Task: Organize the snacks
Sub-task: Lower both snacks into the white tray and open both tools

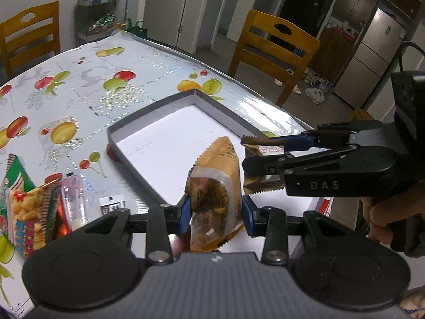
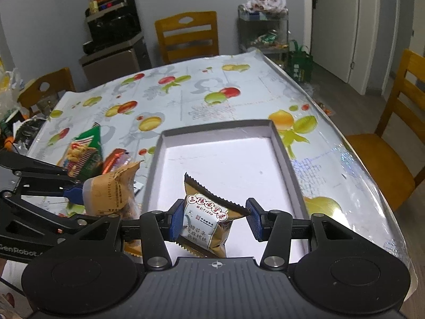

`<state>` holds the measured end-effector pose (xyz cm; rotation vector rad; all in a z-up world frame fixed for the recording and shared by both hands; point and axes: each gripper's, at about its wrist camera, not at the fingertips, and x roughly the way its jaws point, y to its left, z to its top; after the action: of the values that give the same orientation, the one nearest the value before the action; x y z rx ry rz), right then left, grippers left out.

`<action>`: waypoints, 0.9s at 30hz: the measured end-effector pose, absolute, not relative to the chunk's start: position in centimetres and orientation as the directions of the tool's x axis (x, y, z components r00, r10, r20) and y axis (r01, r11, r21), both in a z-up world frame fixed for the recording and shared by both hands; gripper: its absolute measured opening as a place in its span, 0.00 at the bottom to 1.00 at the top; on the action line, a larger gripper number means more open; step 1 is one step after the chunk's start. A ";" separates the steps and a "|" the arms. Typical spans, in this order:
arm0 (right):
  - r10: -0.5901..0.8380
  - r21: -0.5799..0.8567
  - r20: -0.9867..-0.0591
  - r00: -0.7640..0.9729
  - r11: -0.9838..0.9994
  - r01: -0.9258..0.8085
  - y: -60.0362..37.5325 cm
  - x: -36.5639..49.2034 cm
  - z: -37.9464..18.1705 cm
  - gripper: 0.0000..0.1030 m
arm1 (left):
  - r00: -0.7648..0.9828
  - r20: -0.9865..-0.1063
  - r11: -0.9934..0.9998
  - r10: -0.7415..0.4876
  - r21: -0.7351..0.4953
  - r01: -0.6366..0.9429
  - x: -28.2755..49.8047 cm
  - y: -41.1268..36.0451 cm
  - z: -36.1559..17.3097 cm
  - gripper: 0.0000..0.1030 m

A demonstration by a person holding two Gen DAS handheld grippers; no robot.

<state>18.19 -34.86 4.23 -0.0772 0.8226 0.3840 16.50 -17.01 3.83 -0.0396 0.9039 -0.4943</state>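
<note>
A grey box lid with a white floor (image 1: pixel 148 130) (image 2: pixel 287 156) lies on the fruit-print tablecloth. My left gripper (image 1: pixel 216 214) is shut on an orange snack packet (image 1: pixel 220 175), held over the lid's near left side; it also shows in the right wrist view (image 2: pixel 114 188). My right gripper (image 2: pixel 213 219) has its jaws apart around a brown-and-white snack packet (image 2: pixel 207 220); the left pad touches it, the right pad stands clear. In the left wrist view the right gripper (image 1: pixel 265 156) hangs over the lid's right side with that packet (image 1: pixel 261 150).
Several loose snack packets lie left of the lid: a green one (image 2: pixel 86 151) (image 1: pixel 16 183), a red one (image 2: pixel 114 159) and a pink one (image 1: pixel 71 194). Wooden chairs (image 1: pixel 276 50) (image 2: pixel 393 143) stand around the table. A shelf cart (image 2: pixel 263 26) stands at the back.
</note>
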 end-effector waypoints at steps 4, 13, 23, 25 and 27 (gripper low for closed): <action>0.289 0.076 -0.737 0.611 0.933 -0.351 -35.5 18.2 3.6 0.48 | 0.497 -0.748 0.880 -0.439 -0.246 0.407 16.7 -18.0 3.4 0.35; 0.257 0.058 -0.762 0.594 0.941 -0.333 -36.6 18.3 2.1 0.48 | 0.463 -0.764 0.871 -0.449 -0.258 0.419 17.2 -20.1 2.1 0.35; 0.236 0.025 -0.767 0.596 0.940 -0.340 -37.4 19.3 1.5 0.48 | 0.463 -0.772 0.876 -0.436 -0.247 0.413 18.3 -21.1 1.2 0.35; 0.236 0.019 -0.770 0.592 0.937 -0.349 -37.3 19.7 1.3 0.48 | 0.464 -0.773 0.878 -0.433 -0.246 0.410 18.5 -21.2 1.2 0.35; 0.229 0.003 -0.776 0.588 0.933 -0.360 -37.1 20.0 1.0 0.48 | 0.464 -0.776 0.881 -0.427 -0.242 0.407 18.9 -21.4 1.0 0.35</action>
<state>20.05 -37.08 1.02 -0.1601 0.8783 0.3447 18.93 -21.41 1.04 -0.0237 0.9605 -0.5126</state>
